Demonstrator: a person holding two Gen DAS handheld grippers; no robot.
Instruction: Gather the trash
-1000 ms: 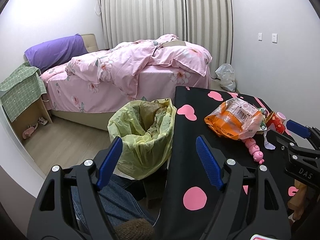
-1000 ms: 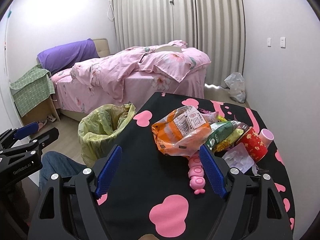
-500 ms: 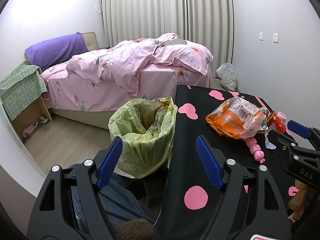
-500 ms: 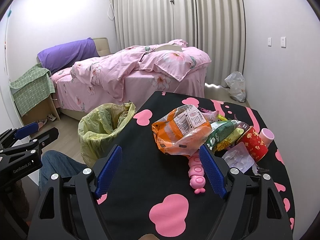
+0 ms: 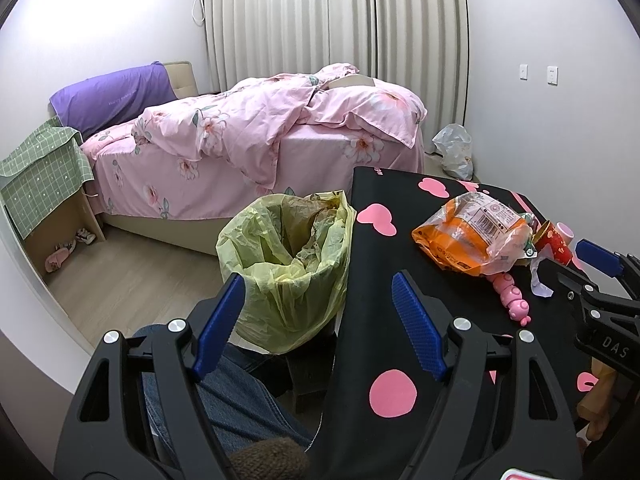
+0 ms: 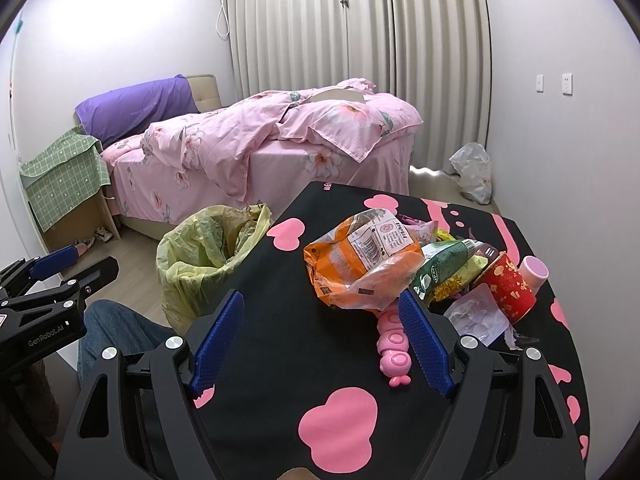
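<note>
Left gripper (image 5: 320, 308): jaws wide apart, holding nothing, over the table edge by the bin.
Right gripper (image 6: 320, 328): jaws wide apart, holding nothing, just in front of the trash pile.
Trash: an orange snack bag (image 6: 360, 260), a green packet (image 6: 444, 260) and a red paper cup (image 6: 510, 288) lie together on the black table with pink hearts (image 6: 296, 320).
Bin: yellow bag-lined trash bin (image 5: 292, 256) stands on the floor, just beside the table.
Toy: pink caterpillar toy (image 6: 394, 344) lies near the orange bag.

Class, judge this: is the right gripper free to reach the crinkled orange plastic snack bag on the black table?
Probably yes: the right gripper is open, and the orange snack bag lies just ahead, with nothing between.
</note>
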